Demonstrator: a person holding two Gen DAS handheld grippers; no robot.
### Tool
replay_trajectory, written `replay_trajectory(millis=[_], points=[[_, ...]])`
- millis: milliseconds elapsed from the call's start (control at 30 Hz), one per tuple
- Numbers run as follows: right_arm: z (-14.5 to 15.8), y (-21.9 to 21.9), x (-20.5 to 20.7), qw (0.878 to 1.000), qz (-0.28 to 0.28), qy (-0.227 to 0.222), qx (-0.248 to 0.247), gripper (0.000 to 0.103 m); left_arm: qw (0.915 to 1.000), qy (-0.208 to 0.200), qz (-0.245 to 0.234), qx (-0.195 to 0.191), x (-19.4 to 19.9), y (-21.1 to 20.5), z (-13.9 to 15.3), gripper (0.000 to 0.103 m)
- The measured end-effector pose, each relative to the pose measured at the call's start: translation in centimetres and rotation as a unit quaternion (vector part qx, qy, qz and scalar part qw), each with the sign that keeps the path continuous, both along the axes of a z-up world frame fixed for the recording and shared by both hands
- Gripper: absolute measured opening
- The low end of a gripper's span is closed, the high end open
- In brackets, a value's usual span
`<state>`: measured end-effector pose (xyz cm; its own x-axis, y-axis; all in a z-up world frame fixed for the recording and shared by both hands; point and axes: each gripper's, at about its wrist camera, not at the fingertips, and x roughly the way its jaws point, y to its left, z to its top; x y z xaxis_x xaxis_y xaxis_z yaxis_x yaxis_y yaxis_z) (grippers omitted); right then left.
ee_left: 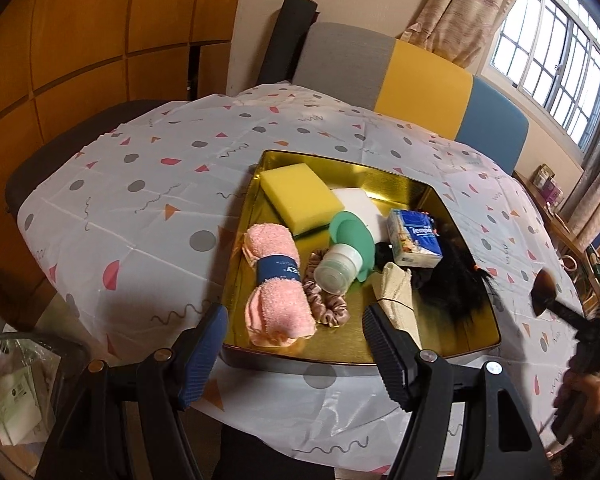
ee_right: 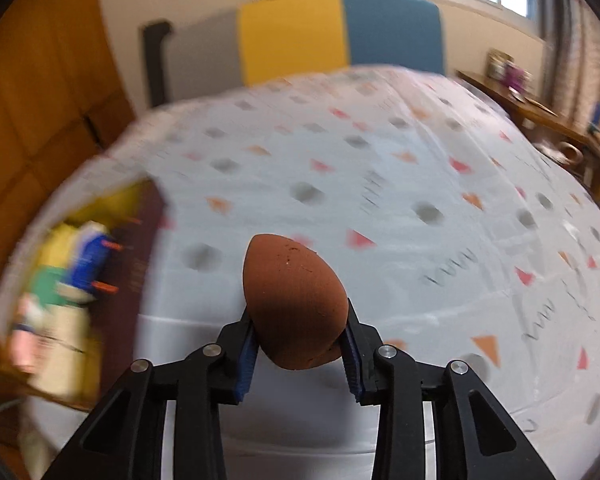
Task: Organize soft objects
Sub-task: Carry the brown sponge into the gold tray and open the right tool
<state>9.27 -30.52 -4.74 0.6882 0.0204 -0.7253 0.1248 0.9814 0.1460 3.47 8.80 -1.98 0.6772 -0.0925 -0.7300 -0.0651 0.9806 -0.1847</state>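
Observation:
A gold tray (ee_left: 340,358) on the table holds a yellow sponge (ee_left: 296,196), a white sponge (ee_left: 360,204), a rolled pink towel (ee_left: 278,280), a green bottle (ee_left: 346,248), a pink scrunchie (ee_left: 326,300), a tissue pack (ee_left: 414,238), a beige cloth (ee_left: 398,292) and a black hairpiece (ee_left: 456,288). My left gripper (ee_left: 294,316) hangs open over the tray's near edge, holding nothing. My right gripper (ee_right: 299,320) is shut on a brown egg-shaped makeup sponge (ee_right: 292,292), above the cloth to the right of the tray (ee_right: 128,280). That sponge (ee_left: 542,286) shows blurred at the right edge of the left wrist view.
A patterned white tablecloth (ee_left: 140,208) covers the table. Behind it stands a chair back in grey, yellow and blue (ee_left: 424,92). A wooden side table with small items (ee_left: 548,188) is at the right under the window. A plastic bag (ee_left: 16,392) lies low at the left.

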Motion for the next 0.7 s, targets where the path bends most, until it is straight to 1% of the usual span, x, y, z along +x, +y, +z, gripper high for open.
replay_trajectory(millis=[33, 100, 167, 233, 300, 367, 467, 500, 633, 700], points=[[1.1, 1.1, -0.2, 1.0, 0.018, -0.014, 0.009, 0.037, 1.0, 0.002, 0.002, 0.001, 0.0, 0.1, -0.1, 0.071], [3.1, 4.0, -0.6, 0.997, 0.061, -0.039, 0.011, 0.037, 0.9999, 0.005, 0.009, -0.001, 0.1, 0.3, -0.1, 0.071], [4.4, 7.4, -0.7, 0.992, 0.111, -0.055, 0.011, 0.038, 0.9999, 0.005, 0.014, 0.002, 0.2, 0.4, -0.1, 0.071], [4.7, 10.3, -0.6, 0.987, 0.149, -0.053, 0.007, 0.038, 0.9998, 0.005, 0.017, 0.008, 0.2, 0.4, 0.0, 0.071], [4.2, 13.2, -0.3, 0.983, 0.178, -0.041, 0.003, 0.039, 0.9998, 0.004, 0.018, 0.009, 0.1, 0.4, 0.1, 0.071], [3.3, 15.4, -0.1, 0.98, 0.195, -0.029, -0.007, 0.039, 0.9997, 0.005, 0.02, 0.011, 0.2, 0.4, 0.1, 0.071], [1.8, 17.5, 0.6, 0.98, 0.2, -0.004, -0.021, 0.039, 0.9997, 0.003, 0.02, 0.016, 0.1, 0.4, 0.2, 0.071], [1.5, 17.8, 0.8, 0.98, 0.2, 0.003, -0.021, 0.04, 0.9997, 0.003, 0.02, 0.017, 0.2, 0.3, 0.2, 0.071], [-0.4, 18.3, 1.8, 0.98, 0.19, 0.03, -0.05, 0.041, 0.9995, 0.002, 0.021, 0.024, 0.2, 0.2, 0.2, 0.071], [-1.1, 18.3, 2.1, 0.98, 0.188, 0.04, -0.054, 0.043, 0.9994, 0.001, 0.021, 0.026, 0.2, 0.2, 0.2, 0.071]])
